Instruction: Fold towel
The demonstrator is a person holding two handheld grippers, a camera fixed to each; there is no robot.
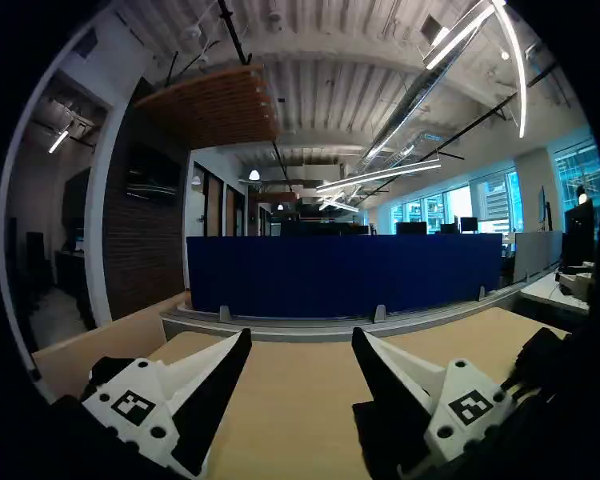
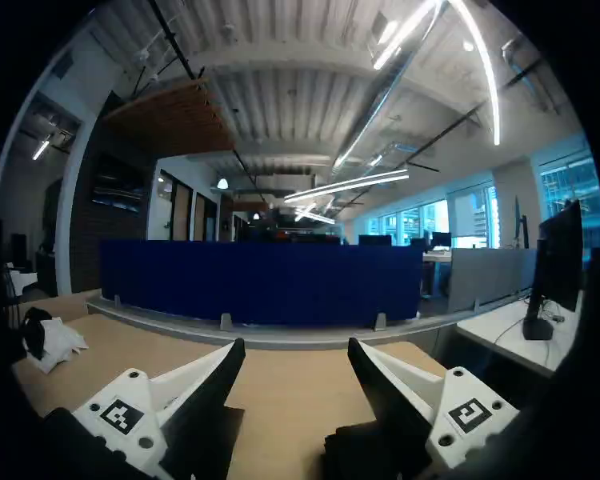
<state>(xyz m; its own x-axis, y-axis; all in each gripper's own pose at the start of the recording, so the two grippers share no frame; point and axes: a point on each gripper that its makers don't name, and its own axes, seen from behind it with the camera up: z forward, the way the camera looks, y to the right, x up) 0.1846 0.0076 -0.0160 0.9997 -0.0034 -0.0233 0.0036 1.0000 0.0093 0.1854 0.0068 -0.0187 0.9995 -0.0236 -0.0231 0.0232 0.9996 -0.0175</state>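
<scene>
Jaws of the left gripper (image 1: 300, 334) stand spread wide with nothing between them, over a light wooden surface (image 1: 300, 424); those of the right gripper (image 2: 296, 344) are parted the same way, with bare wood showing in the gap. Both point toward a blue divider panel (image 1: 340, 276) along the far edge of the surface. In the right gripper view a crumpled white cloth (image 2: 58, 342) lies on the surface well off to the left (a dark thing sits against it, too small to make out), apart from the fingers; whether it is the towel I cannot tell. A dark monitor (image 2: 558, 256) stands on a neighbouring white surface to the right.
</scene>
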